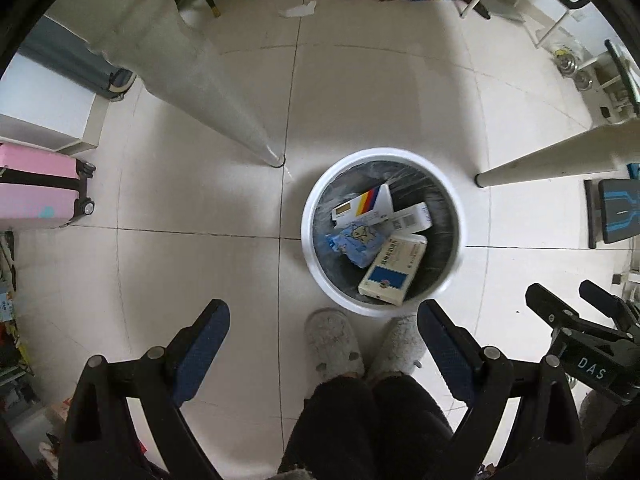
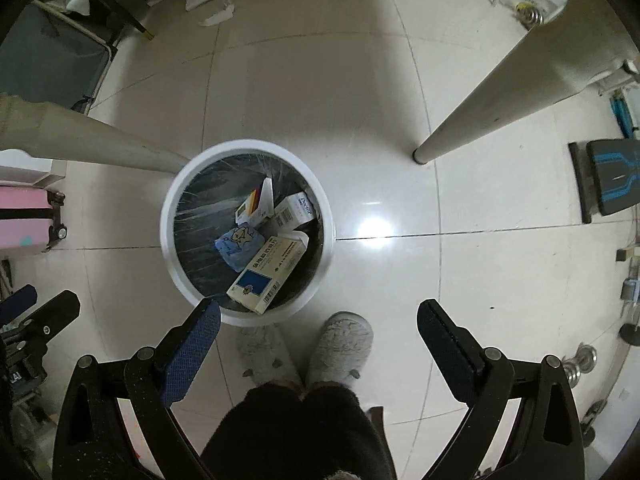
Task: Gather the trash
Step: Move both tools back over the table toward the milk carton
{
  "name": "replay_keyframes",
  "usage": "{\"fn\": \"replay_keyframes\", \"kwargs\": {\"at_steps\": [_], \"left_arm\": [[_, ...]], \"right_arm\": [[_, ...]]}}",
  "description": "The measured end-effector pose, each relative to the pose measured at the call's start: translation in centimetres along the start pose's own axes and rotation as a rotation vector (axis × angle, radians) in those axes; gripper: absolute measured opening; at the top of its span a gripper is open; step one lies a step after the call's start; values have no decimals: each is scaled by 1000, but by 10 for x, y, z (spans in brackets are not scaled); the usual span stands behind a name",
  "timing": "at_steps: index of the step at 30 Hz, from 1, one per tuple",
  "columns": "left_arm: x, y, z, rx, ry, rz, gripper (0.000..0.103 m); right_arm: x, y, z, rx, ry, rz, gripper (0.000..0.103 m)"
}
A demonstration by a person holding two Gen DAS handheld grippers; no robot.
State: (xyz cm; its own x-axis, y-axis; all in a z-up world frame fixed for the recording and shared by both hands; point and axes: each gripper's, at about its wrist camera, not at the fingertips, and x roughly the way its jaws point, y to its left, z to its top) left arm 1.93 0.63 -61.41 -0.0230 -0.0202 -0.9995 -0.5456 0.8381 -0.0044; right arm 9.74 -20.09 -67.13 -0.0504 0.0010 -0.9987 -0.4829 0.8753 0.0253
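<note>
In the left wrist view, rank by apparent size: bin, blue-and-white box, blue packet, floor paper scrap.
Largest to smallest:
1. bin
2. blue-and-white box
3. blue packet
4. paper scrap, though it lies much farther away, so unsure.

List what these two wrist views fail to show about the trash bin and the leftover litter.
- Bin bottom: both views, covered by the boxes and the blue packet.
- Print on the blue-and-white box: too small to read in either view.
- White scrap by the far furniture: too small and distorted to tell what it is.
- Other litter beyond the table legs: cut off by the fisheye edges.
- Both tongs, left and right, open and empty.
</note>
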Motion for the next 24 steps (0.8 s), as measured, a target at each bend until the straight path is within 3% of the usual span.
{"fn": "replay_keyframes", "kwargs": {"at_steps": [12,13,20,24], "left_arm": [[-119,-5,-25,13,-45,-42,96],[-131,-4,-27,19,-86,-51,96],[-217,1,-37,24,-137,-95,96],[-268,2,-27,11,-222,-85,96]], "right_arm": [[-139,0,-26,-11,-59,10,100],[-152,1,-29,-14,-65,10,100],[-254,3,-44,-10,-87,24,100],[-312,6,-45,37,-98,80,100]]}}
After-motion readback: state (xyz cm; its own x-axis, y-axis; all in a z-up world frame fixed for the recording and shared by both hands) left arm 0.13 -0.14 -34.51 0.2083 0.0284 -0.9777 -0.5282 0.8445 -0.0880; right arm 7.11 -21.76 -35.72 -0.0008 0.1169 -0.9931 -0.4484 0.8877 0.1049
